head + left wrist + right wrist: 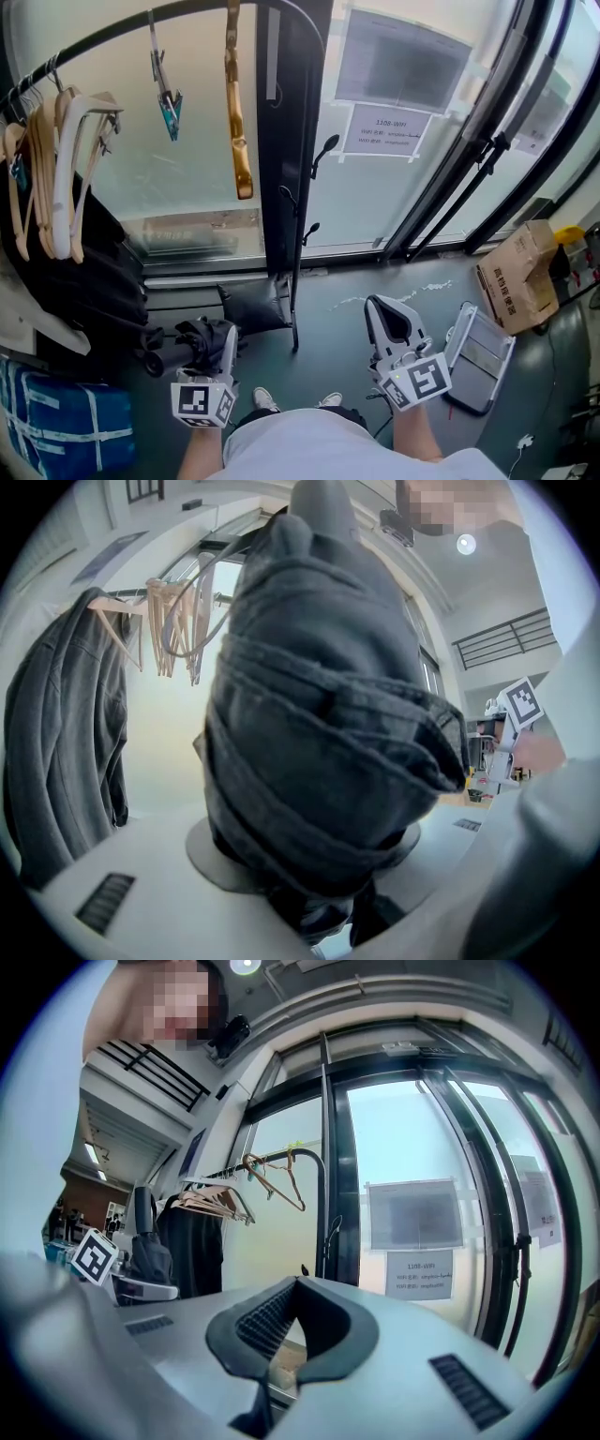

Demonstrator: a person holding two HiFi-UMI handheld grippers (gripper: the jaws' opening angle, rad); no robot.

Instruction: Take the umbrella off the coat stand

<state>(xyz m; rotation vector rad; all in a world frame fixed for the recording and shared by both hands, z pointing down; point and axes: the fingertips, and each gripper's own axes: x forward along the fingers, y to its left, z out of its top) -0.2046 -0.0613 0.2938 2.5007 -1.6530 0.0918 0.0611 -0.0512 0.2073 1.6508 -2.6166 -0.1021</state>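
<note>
From the head view we see the left gripper [228, 339] low at the left, clamped on the folded black umbrella [187, 345]. The umbrella hangs clear of the coat stand [296, 202], left of its pole. In the left gripper view we find both jaws pressed against the bundled fabric (it fills most of the frame). In the right gripper view, the right gripper [296, 1283] has its jaws tip to tip, with nothing between them.

Office entryway: glass doors [375, 202], clothes rail [112, 32]
</note>
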